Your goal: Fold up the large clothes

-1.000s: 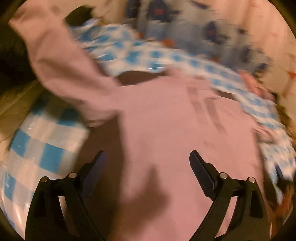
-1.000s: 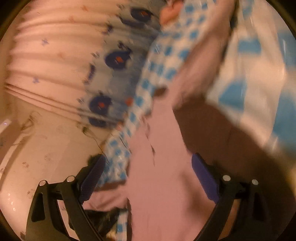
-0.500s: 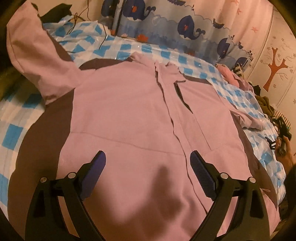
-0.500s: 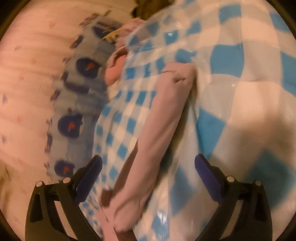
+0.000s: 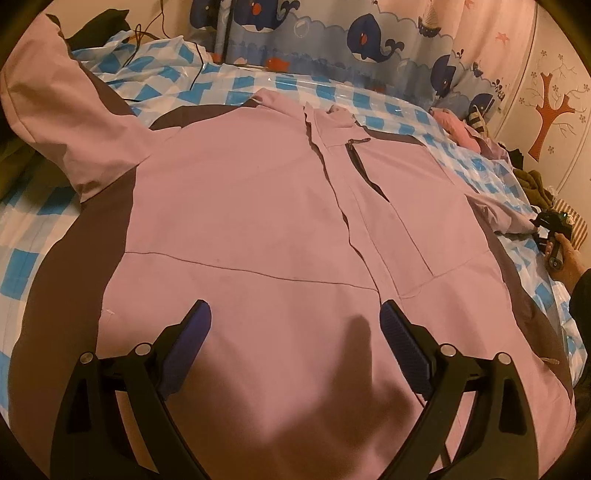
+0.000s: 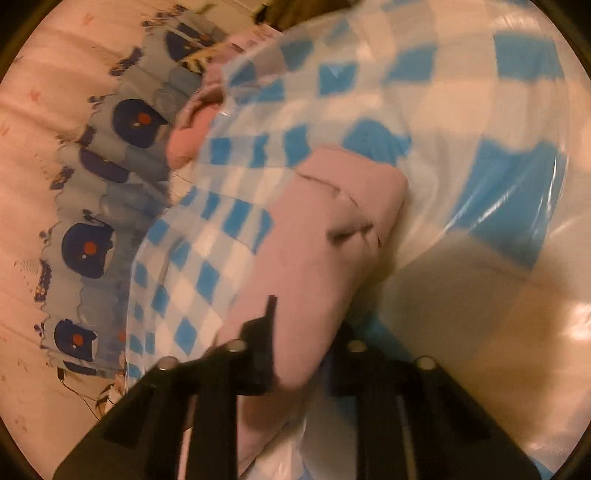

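A large pink jacket (image 5: 258, 221) with brown side panels lies front-up and spread on a blue-and-white checked sheet (image 5: 37, 229). My left gripper (image 5: 295, 314) hovers open over its lower front, with nothing between the fingers. The jacket's left sleeve (image 5: 55, 110) rises at the far left. Its right sleeve (image 5: 498, 218) trails off to the right, where a hand holds my right gripper (image 5: 546, 221) at the cuff. In the right wrist view, the jaws of the right gripper (image 6: 306, 325) are closing, with the pink sleeve (image 6: 325, 229) pinched between them.
A whale-print curtain (image 5: 369, 37) hangs behind the bed. Pink clothes (image 5: 458, 129) and an olive heap (image 5: 532, 184) lie at the far right edge. A dark cable (image 5: 140, 33) and a black item sit at the back left.
My right gripper swept along the sheet to the sleeve's end and went from wide open to closed around it. The left gripper sank a little towards the jacket.
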Tool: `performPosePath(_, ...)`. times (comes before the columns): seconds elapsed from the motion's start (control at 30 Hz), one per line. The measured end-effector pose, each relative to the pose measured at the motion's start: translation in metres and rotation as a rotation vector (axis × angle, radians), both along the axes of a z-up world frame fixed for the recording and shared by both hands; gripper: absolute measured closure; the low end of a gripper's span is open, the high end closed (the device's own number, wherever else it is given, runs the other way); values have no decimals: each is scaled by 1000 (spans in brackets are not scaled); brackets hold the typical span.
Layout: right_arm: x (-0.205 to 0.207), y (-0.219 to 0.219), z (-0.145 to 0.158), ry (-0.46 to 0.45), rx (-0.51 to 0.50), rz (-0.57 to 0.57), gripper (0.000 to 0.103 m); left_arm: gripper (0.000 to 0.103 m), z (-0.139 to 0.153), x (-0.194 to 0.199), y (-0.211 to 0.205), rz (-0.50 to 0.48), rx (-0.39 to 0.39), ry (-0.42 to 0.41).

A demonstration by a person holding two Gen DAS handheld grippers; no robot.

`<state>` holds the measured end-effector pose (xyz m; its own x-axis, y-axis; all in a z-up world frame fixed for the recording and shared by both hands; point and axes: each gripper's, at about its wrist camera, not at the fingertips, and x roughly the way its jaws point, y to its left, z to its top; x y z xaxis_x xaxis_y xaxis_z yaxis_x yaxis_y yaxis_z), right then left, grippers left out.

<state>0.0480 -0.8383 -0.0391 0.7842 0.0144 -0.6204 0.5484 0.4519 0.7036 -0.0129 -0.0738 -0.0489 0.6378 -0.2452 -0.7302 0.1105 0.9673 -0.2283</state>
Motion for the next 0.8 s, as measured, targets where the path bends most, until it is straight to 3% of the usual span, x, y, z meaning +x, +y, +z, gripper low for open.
performPosePath(0.13, -6, 11, 35, 8, -118, 31, 86, 14, -1, 1, 2, -1, -10, 6)
performPosePath(0.27, -14, 23, 67, -54, -226, 73, 86, 14, -3, 2, 3, -1, -18, 13)
performPosePath(0.33, -7, 31, 75, -2, -291, 95, 86, 14, -4, 3, 3, -1, -18, 14)
performPosePath(0.4, -4, 29, 72, 24, -266, 98, 86, 14, -4, 3, 2, -3, -15, 16)
performPosePath(0.63, -15, 15, 43, -53, -96, 32, 90, 13, -7, 3, 1, -5, -4, 20)
performPosePath(0.8, -10, 41, 87, -168, -137, 56, 90, 13, -5, 3, 4, 2, -25, 17)
